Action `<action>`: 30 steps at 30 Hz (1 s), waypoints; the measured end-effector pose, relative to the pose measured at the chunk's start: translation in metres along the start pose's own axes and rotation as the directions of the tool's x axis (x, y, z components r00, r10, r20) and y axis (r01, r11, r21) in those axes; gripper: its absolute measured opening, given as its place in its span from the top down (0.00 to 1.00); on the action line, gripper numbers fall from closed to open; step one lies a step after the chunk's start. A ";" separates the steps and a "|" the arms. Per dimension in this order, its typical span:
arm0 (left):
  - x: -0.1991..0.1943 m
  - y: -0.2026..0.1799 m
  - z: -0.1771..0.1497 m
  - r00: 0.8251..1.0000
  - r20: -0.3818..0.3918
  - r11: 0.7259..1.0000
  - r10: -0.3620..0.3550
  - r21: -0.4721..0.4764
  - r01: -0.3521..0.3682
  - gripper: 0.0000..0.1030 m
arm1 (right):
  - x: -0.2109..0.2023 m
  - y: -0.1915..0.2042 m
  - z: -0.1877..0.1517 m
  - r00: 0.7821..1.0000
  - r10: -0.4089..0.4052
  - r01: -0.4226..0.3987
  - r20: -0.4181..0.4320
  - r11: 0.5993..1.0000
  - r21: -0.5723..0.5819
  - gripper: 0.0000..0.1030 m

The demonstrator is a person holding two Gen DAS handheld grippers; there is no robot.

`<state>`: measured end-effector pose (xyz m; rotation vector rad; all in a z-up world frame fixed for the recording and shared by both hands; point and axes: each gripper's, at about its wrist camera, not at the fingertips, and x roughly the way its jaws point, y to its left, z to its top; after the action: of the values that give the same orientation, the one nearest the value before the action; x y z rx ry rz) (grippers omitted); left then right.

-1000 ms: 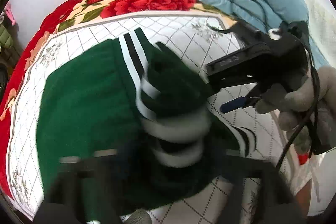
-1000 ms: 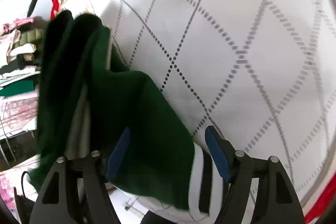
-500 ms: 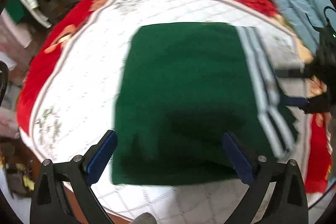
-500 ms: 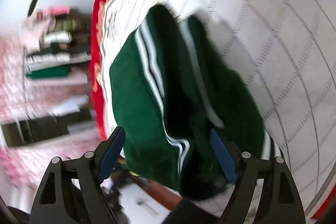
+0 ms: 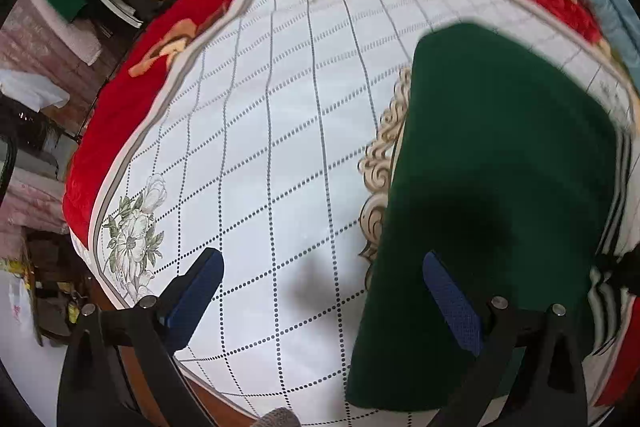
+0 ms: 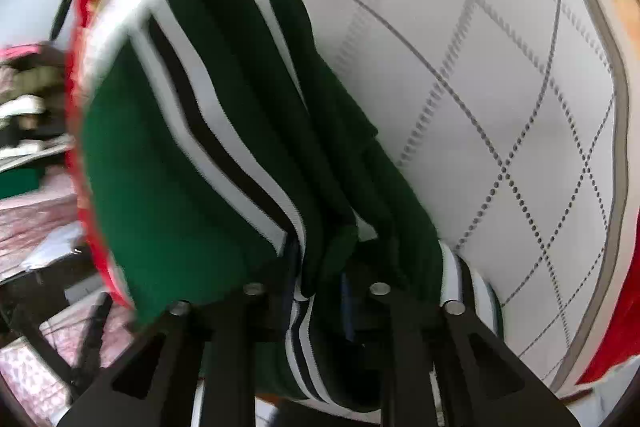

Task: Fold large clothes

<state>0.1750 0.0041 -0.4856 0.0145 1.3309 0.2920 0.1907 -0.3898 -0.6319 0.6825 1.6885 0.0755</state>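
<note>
Now left hand-held gripper (image 5: 320, 291) spread, empty; right hand-held gripper (image 6: 316, 291) pinching green garment (image 6: 168, 187); no legible writing.

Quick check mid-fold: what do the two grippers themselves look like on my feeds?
The left gripper has black angular finger arms with silver rivets and blue textured pads on its fingers. The right gripper has the same black arms and rivets, its blue pads barely visible. No cables or sleeves visible.

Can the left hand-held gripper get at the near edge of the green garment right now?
Probably yes: the left hand-held gripper is open and empty, one finger already over the green garment, nothing between.
</note>
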 end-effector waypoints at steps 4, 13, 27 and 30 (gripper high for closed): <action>0.001 -0.006 -0.001 0.999 -0.012 0.999 -0.040 0.005 0.040 0.01 | -0.030 0.010 -0.003 0.995 0.104 -0.104 -0.012 0.995 -0.005 0.49; 0.013 -0.032 -0.010 1.000 -0.027 0.994 -0.003 0.110 0.006 0.00 | -0.013 0.025 -0.052 0.990 -0.008 -0.004 -0.138 0.996 -0.085 0.92; -0.008 -0.027 0.029 0.998 0.003 0.996 -0.057 0.071 0.057 0.00 | -0.057 0.044 -0.028 0.997 -0.080 0.081 0.014 0.995 -0.058 0.45; -0.002 -0.032 0.051 0.999 0.028 0.997 -0.043 0.058 0.042 0.00 | -0.078 0.074 -0.007 0.992 0.025 -0.012 0.126 0.994 -0.107 0.30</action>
<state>0.2297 -0.0193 -0.4770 0.0385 1.3083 0.2170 0.2189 -0.3631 -0.5315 0.6108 1.5444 0.1310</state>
